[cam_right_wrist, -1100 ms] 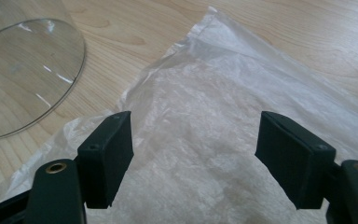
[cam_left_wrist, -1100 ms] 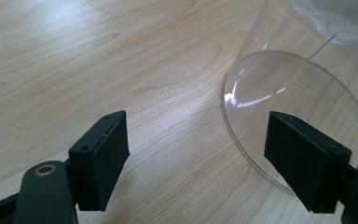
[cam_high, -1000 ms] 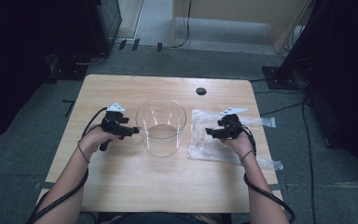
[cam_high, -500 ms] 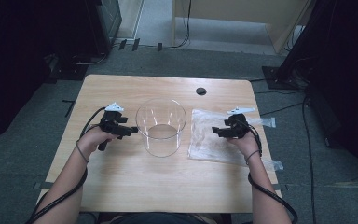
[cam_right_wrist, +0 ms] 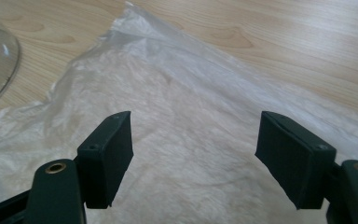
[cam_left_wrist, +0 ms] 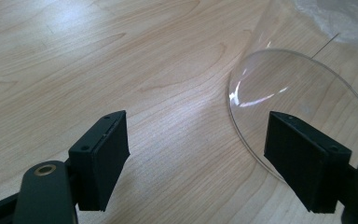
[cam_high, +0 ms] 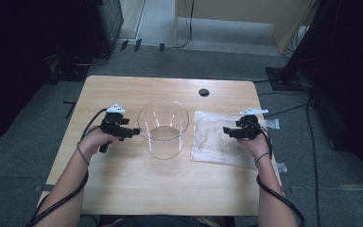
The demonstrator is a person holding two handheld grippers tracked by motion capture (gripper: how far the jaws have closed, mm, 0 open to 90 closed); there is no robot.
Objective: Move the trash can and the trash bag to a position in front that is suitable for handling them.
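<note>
A clear plastic cup (cam_high: 163, 128) stands upright near the middle of the wooden table (cam_high: 137, 189), a little toward the far edge. A clear plastic bag (cam_high: 217, 139) lies flat just beside the cup, reaching toward the table's right edge. The left gripper (cam_high: 133, 134) hovers close to the cup on its left, jaws wide apart with nothing between them. The right gripper (cam_high: 227, 131) hangs over the bag, its jaws also wide and empty, pointing toward the cup.
</note>
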